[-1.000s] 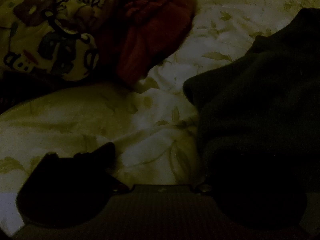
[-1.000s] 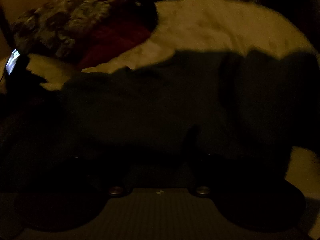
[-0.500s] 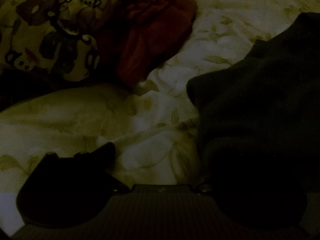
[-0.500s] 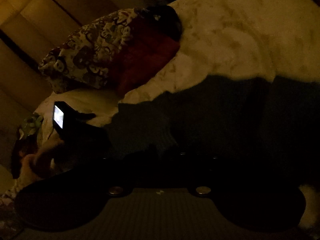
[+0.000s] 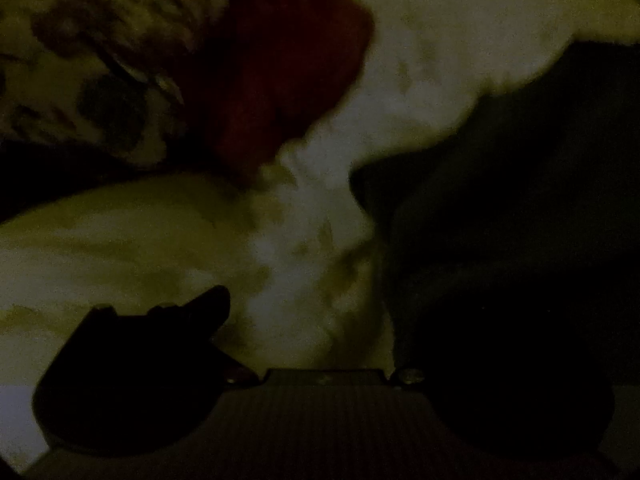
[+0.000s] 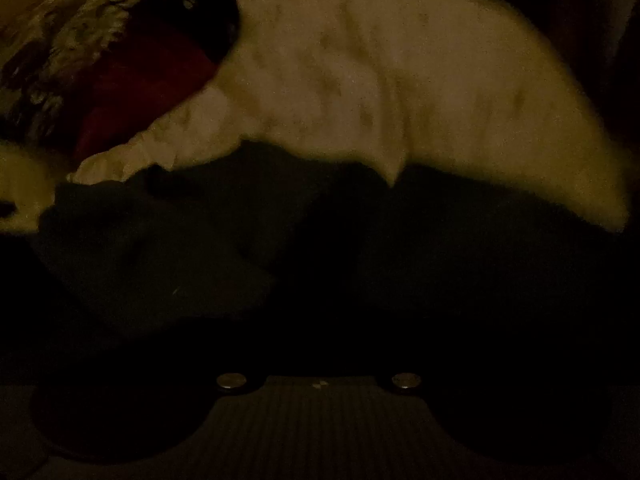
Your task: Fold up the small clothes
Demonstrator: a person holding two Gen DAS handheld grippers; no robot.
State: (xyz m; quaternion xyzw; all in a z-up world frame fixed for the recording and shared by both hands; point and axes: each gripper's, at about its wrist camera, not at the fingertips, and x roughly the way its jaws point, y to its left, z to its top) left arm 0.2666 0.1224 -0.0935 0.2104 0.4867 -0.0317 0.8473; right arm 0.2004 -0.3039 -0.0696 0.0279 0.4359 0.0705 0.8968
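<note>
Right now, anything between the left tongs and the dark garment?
Nothing visible. In the left wrist view the dark garment lies on the pale bedspread straight ahead, reaching the right side of the left tongs. The red cloth and patterned pillow sit farther back left, off the path.

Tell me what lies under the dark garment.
The dark garment lies spread on the pale leaf-print bedsheet, which shows around its far edge. Whatever is beneath its middle is covered and cannot be seen.
</note>
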